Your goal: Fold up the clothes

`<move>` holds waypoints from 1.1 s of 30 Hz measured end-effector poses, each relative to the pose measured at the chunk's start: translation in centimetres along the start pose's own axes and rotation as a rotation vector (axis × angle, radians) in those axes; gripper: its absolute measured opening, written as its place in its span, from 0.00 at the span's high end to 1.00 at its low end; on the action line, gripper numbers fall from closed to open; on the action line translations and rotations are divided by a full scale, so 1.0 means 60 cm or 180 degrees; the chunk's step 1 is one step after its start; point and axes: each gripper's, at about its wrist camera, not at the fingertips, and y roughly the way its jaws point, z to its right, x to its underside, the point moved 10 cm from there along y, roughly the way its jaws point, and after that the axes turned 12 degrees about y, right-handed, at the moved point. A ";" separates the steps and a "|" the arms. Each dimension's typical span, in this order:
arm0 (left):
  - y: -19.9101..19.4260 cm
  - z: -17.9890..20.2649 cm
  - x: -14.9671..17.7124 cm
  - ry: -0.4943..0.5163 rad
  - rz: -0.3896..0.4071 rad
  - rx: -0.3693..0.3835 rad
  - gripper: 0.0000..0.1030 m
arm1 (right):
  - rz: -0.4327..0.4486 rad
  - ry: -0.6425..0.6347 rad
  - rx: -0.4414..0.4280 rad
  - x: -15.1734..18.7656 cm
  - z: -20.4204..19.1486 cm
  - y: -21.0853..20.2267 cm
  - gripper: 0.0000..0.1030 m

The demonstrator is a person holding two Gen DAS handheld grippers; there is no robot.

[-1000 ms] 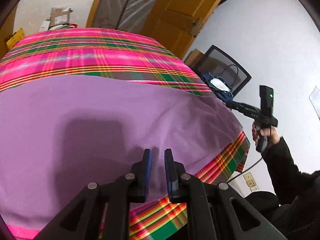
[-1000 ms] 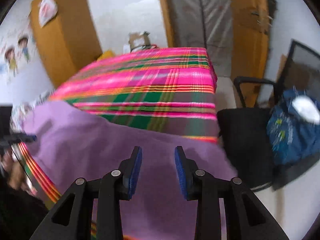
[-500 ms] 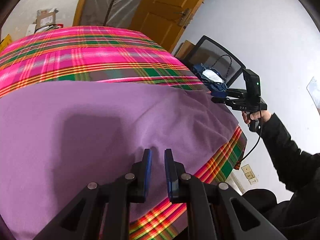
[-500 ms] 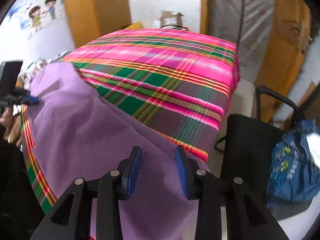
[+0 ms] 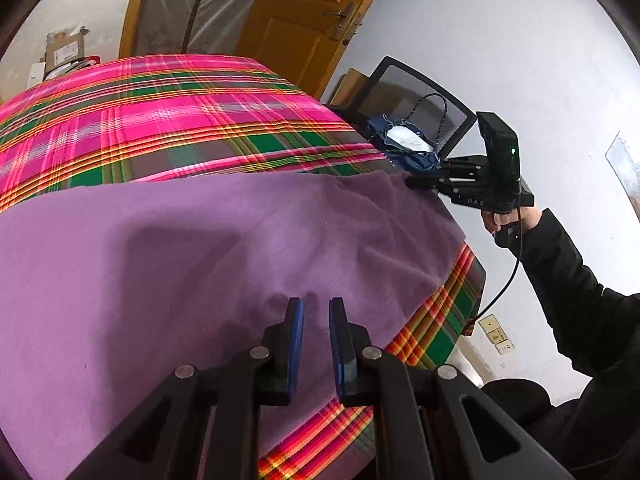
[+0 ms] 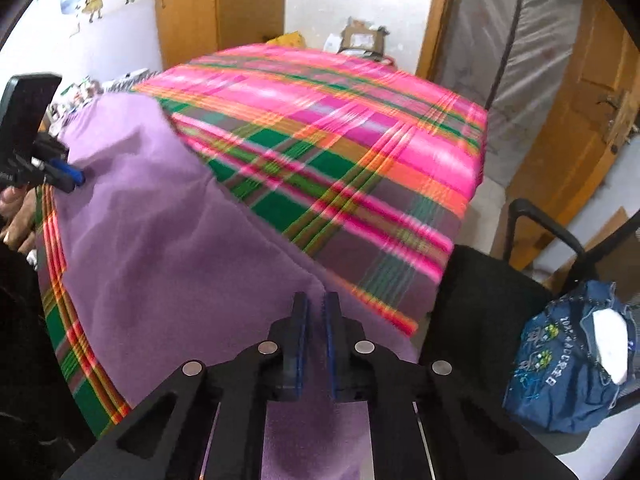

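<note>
A purple cloth (image 5: 200, 260) lies spread over the near part of a table covered in pink and green plaid (image 5: 160, 120). My left gripper (image 5: 316, 308) is shut on the cloth near its front edge, and a small fold bunches between the blue pads. In the right wrist view the left gripper (image 6: 70, 174) sits at the cloth's (image 6: 160, 240) far left edge. My right gripper (image 6: 316, 304) is at the cloth's other corner by the table's right side. Its jaws are closing, with a ridge of purple cloth pinched between them. From the left wrist view the right gripper (image 5: 412, 182) grips that wrinkled corner.
A black office chair (image 6: 480, 300) with a blue bag (image 6: 572, 360) stands off the table's right side. Behind it is a wooden door (image 5: 304, 12). A cardboard box (image 5: 64, 48) sits past the far edge. A person's black sleeve (image 5: 580, 300) reaches in at the right.
The right gripper's jaws went from wide apart to nearly together on the cloth's corner, and it rolled. The left gripper shifted sideways, still closed on the cloth. Wrinkles rose at the right corner.
</note>
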 end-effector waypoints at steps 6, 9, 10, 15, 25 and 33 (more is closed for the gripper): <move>0.004 0.007 -0.005 0.0024 -0.0002 0.0016 0.88 | -0.0099 0.0243 0.0058 0.013 0.032 0.015 0.86; 0.003 0.008 -0.007 0.0035 -0.0002 0.0024 0.88 | 0.0057 0.0667 0.0078 0.022 0.062 -0.003 0.81; 0.004 0.009 -0.007 0.0039 -0.0007 0.0028 0.88 | 0.0125 0.0883 0.0133 0.031 0.083 -0.014 0.80; 0.014 0.015 -0.007 0.0063 -0.0057 0.0061 0.88 | 0.0367 0.2104 0.0167 0.119 0.162 -0.063 0.64; 0.045 0.061 -0.016 0.0270 -0.0233 0.0173 0.88 | 0.0586 0.4178 -0.1163 0.288 0.129 -0.057 0.61; 0.043 0.078 -0.021 0.0301 -0.0218 0.0149 0.88 | 0.0686 0.4667 -0.1818 0.281 0.124 -0.036 0.61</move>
